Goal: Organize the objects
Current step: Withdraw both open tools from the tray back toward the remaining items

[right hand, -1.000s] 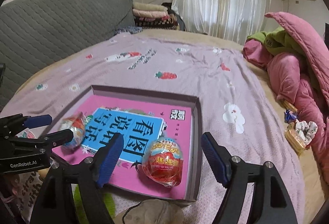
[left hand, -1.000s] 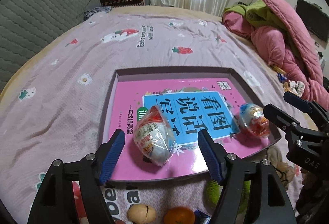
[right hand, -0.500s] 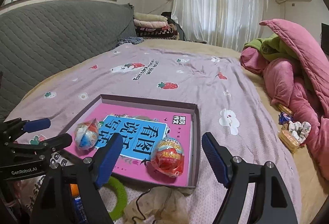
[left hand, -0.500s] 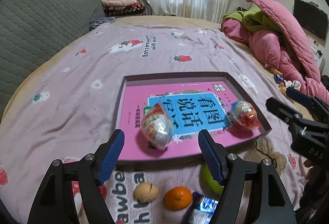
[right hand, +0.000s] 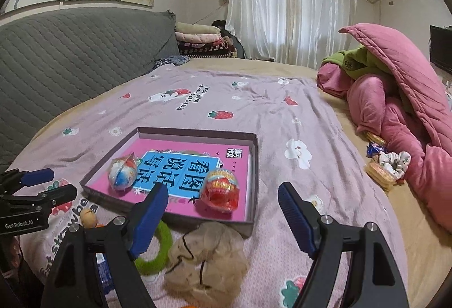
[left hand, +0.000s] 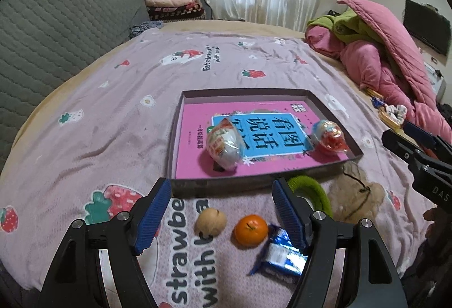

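Note:
A shallow grey box (left hand: 254, 183) (right hand: 254, 155) on the bed holds a pink book (left hand: 192, 138) (right hand: 234, 158), a white wrapped egg toy (left hand: 224, 142) (right hand: 123, 173) and a red wrapped egg toy (left hand: 329, 135) (right hand: 221, 189). Nearer than the box lie a walnut (left hand: 211, 221) (right hand: 88, 218), an orange (left hand: 251, 229), a blue snack packet (left hand: 279, 254), a green ring (left hand: 310, 189) (right hand: 158, 248) and a beige scrunchie (left hand: 353, 197) (right hand: 209, 257). My left gripper (left hand: 223, 209) is open and empty above the walnut and orange. My right gripper (right hand: 223, 217) is open and empty, near the box's front edge.
The bed has a purple strawberry sheet (left hand: 113, 99). A pink and green quilt pile (right hand: 395, 99) lies at the right, with small snacks and a scrunchie (right hand: 387, 164) beside it. A grey padded headboard (right hand: 70, 53) is at the left.
Both grippers have pulled back from the box and risen. The walnut, orange, packet, ring and scrunchie have come into view. Both egg toys stay in the box.

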Action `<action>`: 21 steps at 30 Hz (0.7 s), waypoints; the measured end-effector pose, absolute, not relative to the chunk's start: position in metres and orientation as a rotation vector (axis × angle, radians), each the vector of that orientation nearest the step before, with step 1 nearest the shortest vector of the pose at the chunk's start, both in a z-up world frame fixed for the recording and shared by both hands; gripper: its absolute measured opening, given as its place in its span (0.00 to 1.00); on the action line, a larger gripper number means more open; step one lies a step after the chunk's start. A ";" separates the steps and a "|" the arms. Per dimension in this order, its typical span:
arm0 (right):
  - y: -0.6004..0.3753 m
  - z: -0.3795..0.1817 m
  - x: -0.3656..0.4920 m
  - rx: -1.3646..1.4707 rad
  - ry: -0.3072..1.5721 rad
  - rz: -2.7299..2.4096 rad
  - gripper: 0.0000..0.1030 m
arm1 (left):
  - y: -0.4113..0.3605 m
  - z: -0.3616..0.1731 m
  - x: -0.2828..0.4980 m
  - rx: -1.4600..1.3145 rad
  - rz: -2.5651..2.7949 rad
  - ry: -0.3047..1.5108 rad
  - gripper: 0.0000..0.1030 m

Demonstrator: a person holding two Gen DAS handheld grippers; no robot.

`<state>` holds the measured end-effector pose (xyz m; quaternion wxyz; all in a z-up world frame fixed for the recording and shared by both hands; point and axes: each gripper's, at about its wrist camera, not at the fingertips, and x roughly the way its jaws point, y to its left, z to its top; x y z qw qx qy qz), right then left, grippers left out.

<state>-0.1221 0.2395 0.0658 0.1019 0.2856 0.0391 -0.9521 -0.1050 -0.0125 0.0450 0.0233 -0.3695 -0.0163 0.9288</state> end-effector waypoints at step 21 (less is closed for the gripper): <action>0.240 0.045 -0.081 0.914 0.149 -2.794 0.78 | 0.025 0.018 -0.056 -1.136 2.734 0.068 0.73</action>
